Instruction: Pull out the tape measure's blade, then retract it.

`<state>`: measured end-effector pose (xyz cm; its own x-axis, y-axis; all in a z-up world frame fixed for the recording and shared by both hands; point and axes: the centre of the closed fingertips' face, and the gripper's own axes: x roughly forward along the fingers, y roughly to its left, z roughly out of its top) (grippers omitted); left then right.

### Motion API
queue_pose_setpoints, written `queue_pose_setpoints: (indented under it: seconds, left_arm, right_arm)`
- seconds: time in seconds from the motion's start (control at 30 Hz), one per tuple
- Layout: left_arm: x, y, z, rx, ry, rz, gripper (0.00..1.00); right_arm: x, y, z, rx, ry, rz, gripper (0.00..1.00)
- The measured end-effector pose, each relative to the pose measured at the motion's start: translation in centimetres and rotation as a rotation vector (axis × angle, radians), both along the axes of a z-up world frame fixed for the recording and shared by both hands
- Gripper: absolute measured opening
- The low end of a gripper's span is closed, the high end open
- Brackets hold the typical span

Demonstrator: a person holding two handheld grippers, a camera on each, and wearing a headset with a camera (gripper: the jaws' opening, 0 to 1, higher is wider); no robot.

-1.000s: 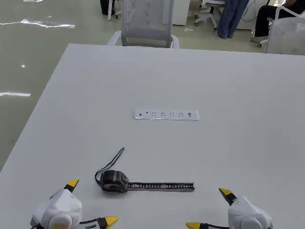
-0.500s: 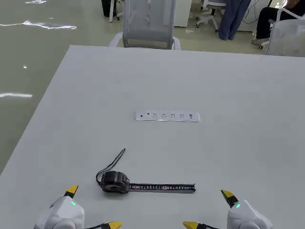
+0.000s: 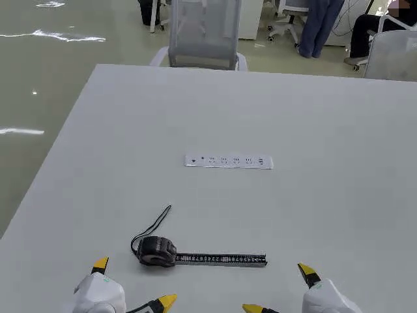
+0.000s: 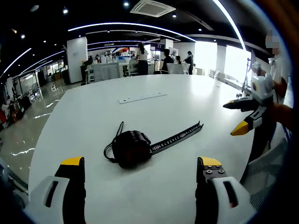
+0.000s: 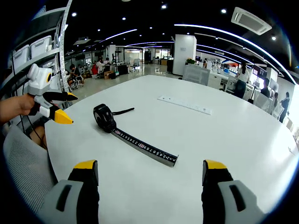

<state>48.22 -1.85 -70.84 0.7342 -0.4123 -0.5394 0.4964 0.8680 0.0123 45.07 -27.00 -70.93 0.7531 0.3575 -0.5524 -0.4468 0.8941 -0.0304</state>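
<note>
Lying between left gripper (image 3: 133, 283) and right gripper (image 3: 279, 289), both wide open, empty: tape measure (image 3: 156, 250)

Open-plan office seen: white table (image 3: 326, 117) fitted with power strip (image 3: 228, 161), mesh chair (image 3: 202, 32) set at far edge, desk rows (image 4: 110, 71) lit by ceiling light strips (image 4: 126, 25).

Nearer than the tape measure (image 3: 156, 250), the left gripper (image 3: 133, 283) and right gripper (image 3: 279, 288) are cut off by the head view's bottom edge. The blade (image 3: 221, 259) markings are too small to read. Beyond the tape measure, the power strip (image 3: 228, 161) shows perhaps five blurred sockets.
</note>
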Motion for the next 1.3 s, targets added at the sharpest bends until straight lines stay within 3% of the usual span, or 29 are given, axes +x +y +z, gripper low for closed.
queue_pose_setpoints:
  seconds: [0.17, 0.3, 0.4, 0.77, 1.13, 1.3]
  left_arm:
    - [0.5, 0.2, -0.5, 0.014, -0.014, 0.057, 0.99]
    - [0.9, 0.1, -0.6, 0.001, -0.01, 0.101, 0.99]
    - [1.5, 0.2, -0.8, 0.016, -0.031, 0.133, 0.99]
    - [2.8, -0.2, -2.1, 0.026, -0.021, 0.174, 0.99]
    - [4.6, -1.0, -3.4, -0.04, 0.011, 0.235, 0.95]
    - [5.2, -1.3, -4.0, -0.041, 0.025, 0.242, 0.93]
  right_arm:
    - [0.1, 0.5, 0.0, 0.002, 0.002, -0.012, 0.93]
    - [0.0, 0.9, -0.3, 0.0, 0.007, -0.003, 0.92]
    - [0.0, 1.6, -0.6, -0.013, -0.001, 0.029, 0.91]
    - [0.9, 2.3, -0.9, -0.021, -0.032, 0.077, 0.88]
    - [1.9, 1.9, -2.3, -0.045, -0.038, 0.151, 0.81]
    - [2.5, 1.5, -3.0, -0.055, -0.025, 0.186, 0.77]
